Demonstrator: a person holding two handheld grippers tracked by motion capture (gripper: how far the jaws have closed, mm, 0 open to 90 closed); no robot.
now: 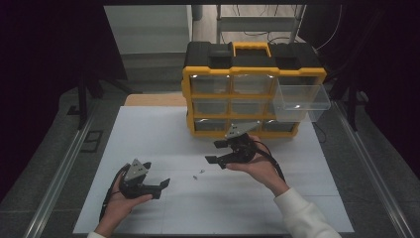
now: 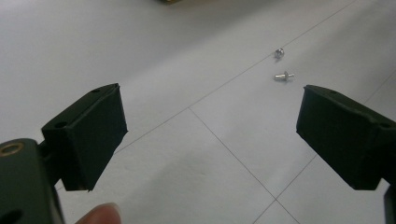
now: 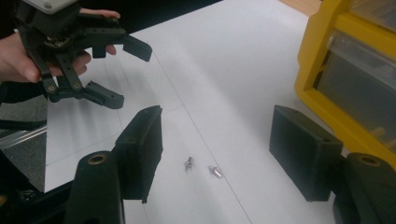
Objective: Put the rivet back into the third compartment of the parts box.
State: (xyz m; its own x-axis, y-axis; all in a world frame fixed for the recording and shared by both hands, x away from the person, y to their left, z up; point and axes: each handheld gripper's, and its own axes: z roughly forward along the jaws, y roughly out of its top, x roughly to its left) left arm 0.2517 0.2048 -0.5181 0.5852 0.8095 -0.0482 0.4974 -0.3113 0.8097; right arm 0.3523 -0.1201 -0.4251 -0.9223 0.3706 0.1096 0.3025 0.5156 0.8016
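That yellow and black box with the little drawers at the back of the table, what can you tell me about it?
The parts organizer stands upright at the far edge of the white table. Its frame looks like yellow plastic, its top black with a yellow carry handle. The front holds three rows of clear drawers. One clear drawer at the upper right is pulled out and juts toward the viewer; the others sit closed. Neither claw touches it.

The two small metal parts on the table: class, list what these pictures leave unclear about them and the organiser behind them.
- Metal parts: too small in the high view, blurred in both gripper views; whether screws or pins cannot be told.
- Organiser drawers: contents hidden by cloudy fronts and dim light in the high view; cut off by the edge in the right gripper view.
- Pulled-out drawer: looks empty, but glare prevents certainty.
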